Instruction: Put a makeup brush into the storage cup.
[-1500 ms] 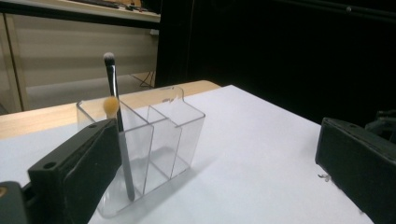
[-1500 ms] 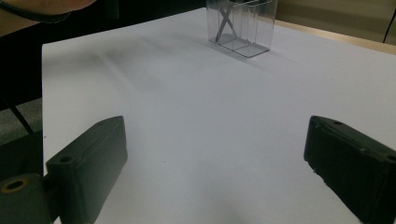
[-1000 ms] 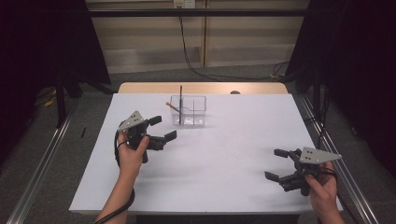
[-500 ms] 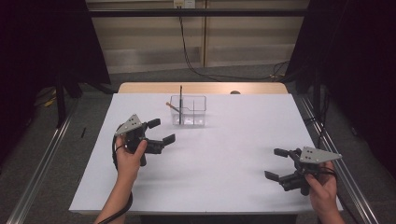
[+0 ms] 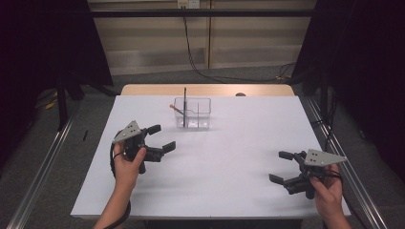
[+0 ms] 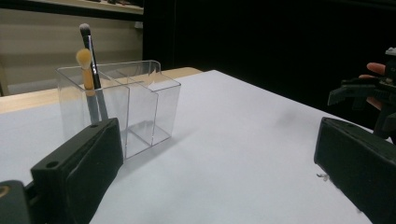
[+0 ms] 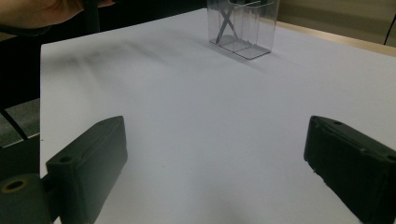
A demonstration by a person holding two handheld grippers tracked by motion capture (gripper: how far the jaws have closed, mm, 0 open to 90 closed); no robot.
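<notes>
Clear organizer (image 5: 192, 112) stands at table's far centre, 2 brushes (image 6: 88, 60) upright inside. Left gripper (image 5: 159, 138) near it, jaws apart, empty; right gripper (image 5: 285, 167) apart, well away. Approach should be kept slow, jaws aligned with a brush handle.

white table (image 5: 215, 181), black curtains (image 5: 43, 43), grey floor (image 5: 38, 157)

Overhead light is hitting the white table (image 5: 224, 157) evenly, surroundings staying dark. Soft shadows lying beside the clear organizer (image 5: 192, 113). Near jaws are blurring in both gripper views.
</notes>
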